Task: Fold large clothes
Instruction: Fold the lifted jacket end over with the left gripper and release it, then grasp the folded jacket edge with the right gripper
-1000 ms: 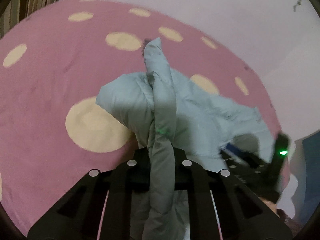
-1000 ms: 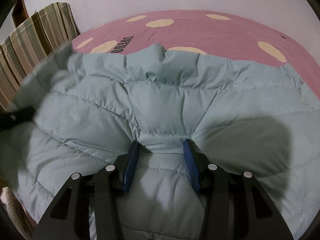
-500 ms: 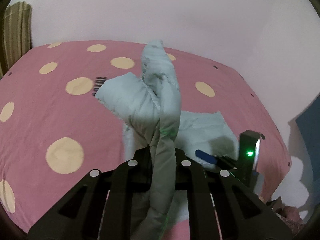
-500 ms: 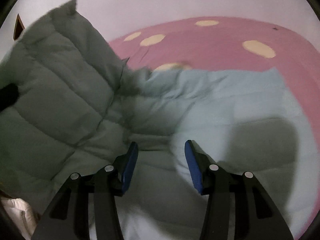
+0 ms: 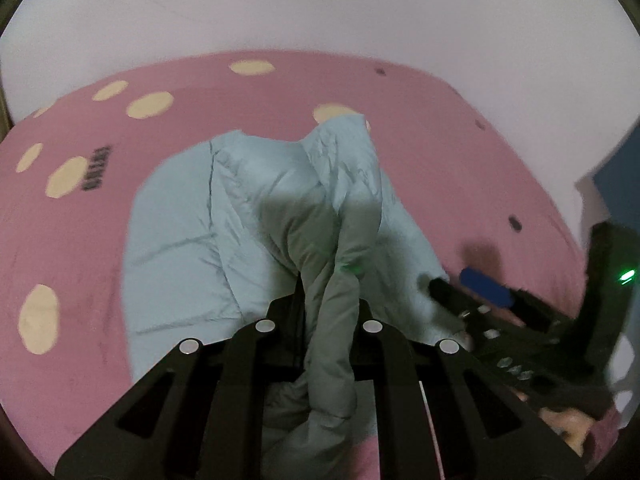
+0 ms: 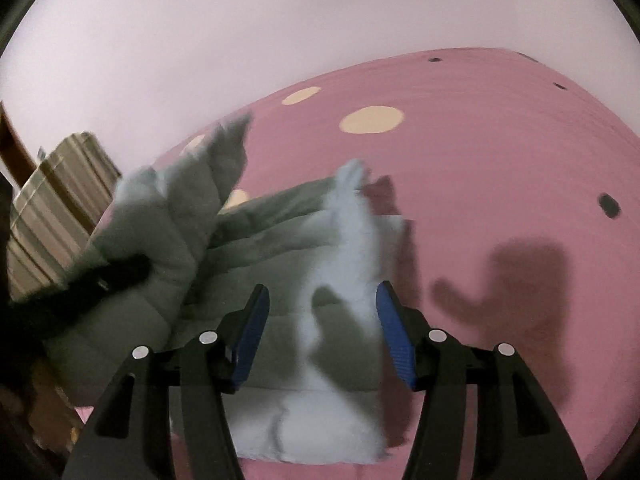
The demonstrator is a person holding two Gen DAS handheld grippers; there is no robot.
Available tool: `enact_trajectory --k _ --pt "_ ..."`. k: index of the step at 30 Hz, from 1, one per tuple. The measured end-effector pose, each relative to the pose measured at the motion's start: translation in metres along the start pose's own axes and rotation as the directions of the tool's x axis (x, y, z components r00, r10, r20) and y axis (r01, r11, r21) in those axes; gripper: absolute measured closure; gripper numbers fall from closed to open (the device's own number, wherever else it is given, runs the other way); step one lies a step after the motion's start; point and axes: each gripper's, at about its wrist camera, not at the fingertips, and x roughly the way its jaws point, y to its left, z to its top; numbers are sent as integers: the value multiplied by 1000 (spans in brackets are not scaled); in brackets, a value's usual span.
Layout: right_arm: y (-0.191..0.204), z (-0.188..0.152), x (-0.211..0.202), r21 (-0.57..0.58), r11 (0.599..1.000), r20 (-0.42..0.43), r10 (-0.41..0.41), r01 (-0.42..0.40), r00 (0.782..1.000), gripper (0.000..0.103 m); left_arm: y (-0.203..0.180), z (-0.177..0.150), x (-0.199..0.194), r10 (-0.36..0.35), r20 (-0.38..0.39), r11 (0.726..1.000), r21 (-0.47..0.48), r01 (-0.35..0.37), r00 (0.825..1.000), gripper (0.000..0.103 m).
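Note:
A pale blue-green quilted jacket (image 5: 192, 240) lies on a pink bed with cream dots (image 5: 80, 288). My left gripper (image 5: 330, 292) is shut on a bunched fold of the jacket, which hangs down between its black fingers. The lifted part rises to a peak (image 5: 344, 140) above the rest. My right gripper (image 6: 320, 320) is open, its blue pads (image 6: 394, 344) on either side of the jacket's edge (image 6: 348, 240) without holding it. It also shows at the right of the left wrist view (image 5: 472, 296). In the right wrist view the left gripper (image 6: 100, 280) holds the jacket at the left.
A white wall (image 5: 320, 8) stands behind the bed. A striped pillow or cushion (image 6: 52, 200) lies at the bed's left end. Something dark blue (image 5: 616, 184) stands beyond the bed's right edge. The bed sheet (image 6: 500, 160) stretches to the right of the jacket.
My right gripper has let go of the jacket and opened wide. My left gripper has carried its fold over and across the jacket, towards the right gripper.

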Motion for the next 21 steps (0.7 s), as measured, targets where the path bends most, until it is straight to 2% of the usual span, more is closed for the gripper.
enact_trajectory --k 4,8,10,13,18,21 --pt "-19 -6 -3 41 999 -5 -17 17 1000 47 -11 -10 34 -5 -44 1000 8 5 999 93" --pt "-28 -12 -3 63 998 -22 -20 22 1000 47 -19 -22 38 -3 -27 1000 9 4 1000 91" --pt "-30 -10 -1 69 997 -21 -22 24 1000 47 -19 -24 32 -15 -15 1000 7 15 1000 89" --pt "-30 -5 -1 76 997 -13 -19 20 1000 47 -23 -25 21 -47 4 999 -1 47 999 81" --pt "-24 -2 -11 75 997 2 -14 14 1000 47 -29 -30 -17 -129 76 992 2 129 989 59" --pt "-17 3 -14 87 996 2 19 -19 1000 46 -21 -33 -39 -148 125 989 -11 150 981 57"
